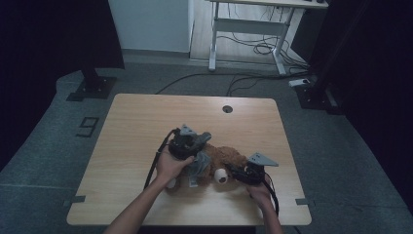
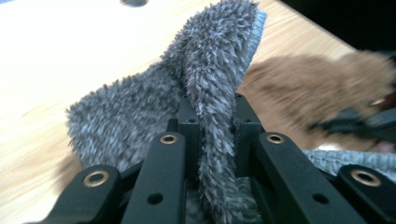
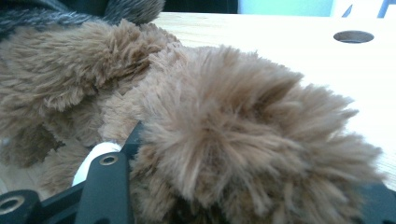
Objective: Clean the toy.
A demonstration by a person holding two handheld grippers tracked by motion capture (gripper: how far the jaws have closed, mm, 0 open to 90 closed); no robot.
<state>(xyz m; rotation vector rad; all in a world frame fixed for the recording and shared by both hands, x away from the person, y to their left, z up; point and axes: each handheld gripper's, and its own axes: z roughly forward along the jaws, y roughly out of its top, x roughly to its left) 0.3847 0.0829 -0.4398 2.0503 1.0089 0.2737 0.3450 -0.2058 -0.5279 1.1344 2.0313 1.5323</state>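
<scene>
A brown plush toy (image 1: 230, 156) lies on the wooden table (image 1: 146, 122), partly wrapped in a grey fuzzy cloth (image 1: 199, 165). My left gripper (image 1: 194, 142) is over the toy's left side. In the left gripper view it (image 2: 212, 119) is shut on a raised fold of the grey cloth (image 2: 205, 79), with the brown toy (image 2: 317, 88) blurred behind. My right gripper (image 1: 239, 172) is at the toy's right side. In the right gripper view its jaws (image 3: 243, 179) press into a thick tuft of brown fur (image 3: 224, 116). A white part of the toy (image 3: 95, 158) sits by the left jaw.
A round cable hole (image 1: 227, 108) sits near the table's far edge. Bare wood lies to the left and beyond the toy. On the floor behind stand a white desk frame (image 1: 248, 29) with cables and dark stands at both sides.
</scene>
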